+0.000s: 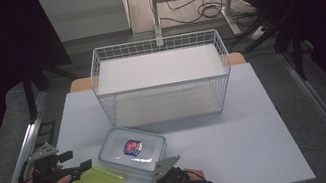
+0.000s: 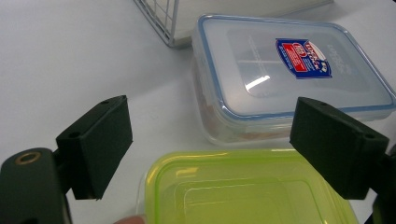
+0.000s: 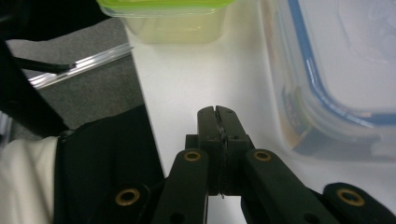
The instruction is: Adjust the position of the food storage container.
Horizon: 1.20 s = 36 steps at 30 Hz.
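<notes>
Your left gripper (image 2: 210,154) has its jaws spread wide with nothing between the pads, hanging just over the near edge of the green box (image 2: 243,191); your right gripper (image 3: 218,122) has its jaws pressed flat together, empty, low over the table (image 1: 238,129) beside the clear box (image 1: 132,150). In the high view the green box lies at about 7 o'clock on the table, the clear box just beside it toward 1 o'clock from it, and the wire basket (image 1: 162,79) stands at 12 o'clock, well apart from both hands.

If you mean to lift the green box, I'd say drop the left jaws so one pad goes over each long side below the lid rim, square to the box, before you close; a grip on the lid alone may slip. Open the right jaws first if that hand is to take the clear box.

Hard to tell: whether the two boxes touch, whether either lid is latched, and what lies inside the clear box, where something brownish shows through the wall. Your right gripper's tips are hidden under its grey plate in the high view
</notes>
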Each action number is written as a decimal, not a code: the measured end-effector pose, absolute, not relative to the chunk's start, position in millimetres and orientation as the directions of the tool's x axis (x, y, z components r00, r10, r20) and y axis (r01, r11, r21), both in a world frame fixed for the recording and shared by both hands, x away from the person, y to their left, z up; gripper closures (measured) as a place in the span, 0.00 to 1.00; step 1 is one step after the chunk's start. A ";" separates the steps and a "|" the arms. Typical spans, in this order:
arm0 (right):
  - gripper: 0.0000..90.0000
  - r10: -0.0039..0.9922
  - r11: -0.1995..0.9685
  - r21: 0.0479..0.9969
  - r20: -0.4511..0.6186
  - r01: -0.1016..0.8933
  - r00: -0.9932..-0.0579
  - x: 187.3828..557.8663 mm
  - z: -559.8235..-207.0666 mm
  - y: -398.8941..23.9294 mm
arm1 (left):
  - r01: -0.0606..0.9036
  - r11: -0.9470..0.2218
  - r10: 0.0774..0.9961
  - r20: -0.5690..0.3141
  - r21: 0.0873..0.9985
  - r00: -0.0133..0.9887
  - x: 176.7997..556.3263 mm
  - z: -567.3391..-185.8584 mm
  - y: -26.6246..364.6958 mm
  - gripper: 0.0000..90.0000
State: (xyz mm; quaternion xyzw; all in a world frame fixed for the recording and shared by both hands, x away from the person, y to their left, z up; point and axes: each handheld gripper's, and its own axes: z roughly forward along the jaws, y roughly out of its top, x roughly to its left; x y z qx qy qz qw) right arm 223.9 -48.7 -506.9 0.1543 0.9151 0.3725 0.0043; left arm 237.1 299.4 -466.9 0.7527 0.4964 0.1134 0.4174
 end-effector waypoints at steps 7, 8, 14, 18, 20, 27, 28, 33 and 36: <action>0.99 0.356 0.654 0.689 0.085 0.313 -0.930 237.6 -509.0 -56.0 | 0.654 -0.169 0.841 -0.238 0.737 0.486 237.7 -468.0 298.4 0.16; 0.99 0.366 0.649 0.691 0.085 0.319 -0.927 239.5 -508.9 -58.1 | 0.655 -0.168 0.841 -0.239 0.737 0.485 237.9 -468.6 297.9 0.16; 0.99 0.373 0.640 0.689 0.107 0.339 -0.922 243.8 -510.4 -63.2 | 0.658 -0.174 0.838 -0.240 0.733 0.489 238.2 -469.4 296.9 0.16; 0.99 0.396 0.633 0.690 0.101 0.351 -0.913 248.0 -509.8 -67.5 | 0.659 -0.177 0.836 -0.241 0.731 0.493 238.2 -469.6 296.9 0.16; 0.99 0.414 0.624 0.690 0.107 0.367 -0.904 252.5 -509.9 -71.8 | 0.661 -0.179 0.837 -0.241 0.728 0.491 238.5 -470.1 297.2 0.16; 0.99 0.444 0.606 0.695 0.107 0.386 -0.890 259.5 -509.2 -78.0 | 0.662 -0.182 0.836 -0.241 0.727 0.494 238.7 -470.2 295.9 0.16; 0.99 0.449 0.603 0.696 0.109 0.390 -0.887 260.7 -509.3 -78.6 | 0.663 -0.184 0.835 -0.240 0.726 0.495 238.8 -470.3 295.7 0.16; 0.99 0.460 0.593 0.701 0.110 0.397 -0.881 264.8 -509.8 -79.9 | 0.663 -0.189 0.833 -0.239 0.724 0.498 239.2 -470.8 295.3 0.16; 0.99 0.471 0.584 0.703 0.113 0.405 -0.875 267.6 -510.0 -80.8 | 0.664 -0.187 0.834 -0.239 0.724 0.497 239.1 -470.8 295.3 0.15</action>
